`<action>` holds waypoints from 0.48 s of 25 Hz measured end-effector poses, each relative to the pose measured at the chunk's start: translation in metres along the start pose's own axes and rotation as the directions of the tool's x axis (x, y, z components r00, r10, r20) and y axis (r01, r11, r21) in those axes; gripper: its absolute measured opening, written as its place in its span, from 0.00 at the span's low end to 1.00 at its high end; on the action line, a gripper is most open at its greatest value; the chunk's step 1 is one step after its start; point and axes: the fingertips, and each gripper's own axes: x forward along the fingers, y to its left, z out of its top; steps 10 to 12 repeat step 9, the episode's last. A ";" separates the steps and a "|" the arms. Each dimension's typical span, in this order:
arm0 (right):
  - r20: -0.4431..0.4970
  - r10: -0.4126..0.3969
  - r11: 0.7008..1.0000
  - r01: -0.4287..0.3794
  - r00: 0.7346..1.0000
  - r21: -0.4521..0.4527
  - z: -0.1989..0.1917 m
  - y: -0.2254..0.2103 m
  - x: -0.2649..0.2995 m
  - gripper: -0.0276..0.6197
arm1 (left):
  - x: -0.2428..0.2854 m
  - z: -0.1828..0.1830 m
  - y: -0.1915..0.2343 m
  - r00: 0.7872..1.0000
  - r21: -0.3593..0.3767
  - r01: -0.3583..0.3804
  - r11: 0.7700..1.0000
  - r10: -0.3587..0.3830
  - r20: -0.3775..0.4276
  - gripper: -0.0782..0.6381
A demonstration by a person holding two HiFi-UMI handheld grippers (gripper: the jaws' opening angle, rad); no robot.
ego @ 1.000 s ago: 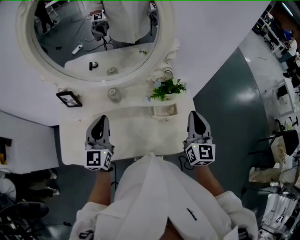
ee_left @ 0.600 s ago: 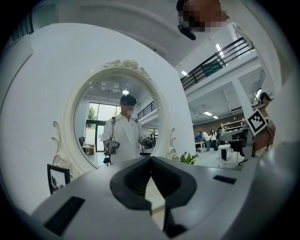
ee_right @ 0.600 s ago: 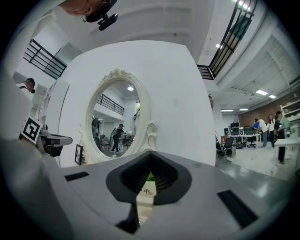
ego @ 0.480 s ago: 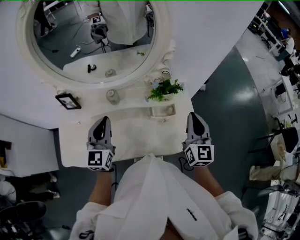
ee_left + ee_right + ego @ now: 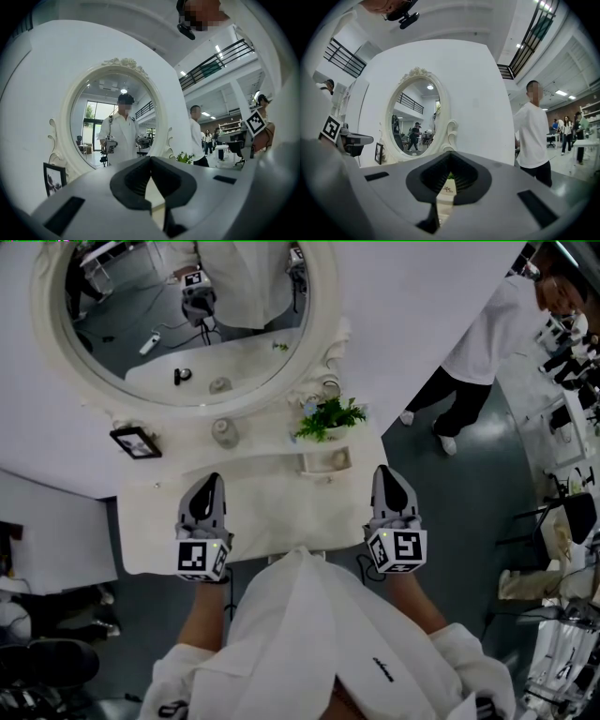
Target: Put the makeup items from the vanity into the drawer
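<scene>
The white vanity top (image 5: 272,507) lies under both grippers. On its back shelf stand a round glass jar (image 5: 225,430) and a small cup (image 5: 330,388); a shallow tray (image 5: 328,462) sits in front of the plant. My left gripper (image 5: 211,480) hovers over the top's left part, shut and holding nothing. My right gripper (image 5: 382,471) is over the right edge, also shut and holding nothing. In the left gripper view the left gripper (image 5: 150,159) faces the oval mirror (image 5: 117,126). The right gripper (image 5: 449,154) faces a white printed pot (image 5: 449,187). The drawer is hidden below my body.
A green plant (image 5: 330,416) stands on the shelf's right, a framed picture (image 5: 137,440) on its left. The oval mirror (image 5: 187,315) rises behind. A person in a white shirt (image 5: 487,334) walks on the floor at the right; other people and desks are farther off.
A person in a white shirt has come into the head view at the upper right. Both grippers have stayed where they were.
</scene>
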 end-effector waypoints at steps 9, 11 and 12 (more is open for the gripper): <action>-0.006 0.006 1.000 -0.006 1.000 -0.001 0.001 0.002 0.002 0.07 | 0.001 0.001 -0.002 1.000 -0.008 0.003 1.000 -0.003 -0.002 0.15; -0.006 0.006 1.000 -0.006 1.000 -0.001 0.001 0.002 0.002 0.07 | 0.001 0.001 -0.002 1.000 -0.008 0.003 1.000 -0.003 -0.002 0.15; -0.006 0.006 1.000 -0.006 1.000 -0.001 0.001 0.002 0.002 0.07 | 0.001 0.001 -0.002 1.000 -0.008 0.003 1.000 -0.003 -0.002 0.15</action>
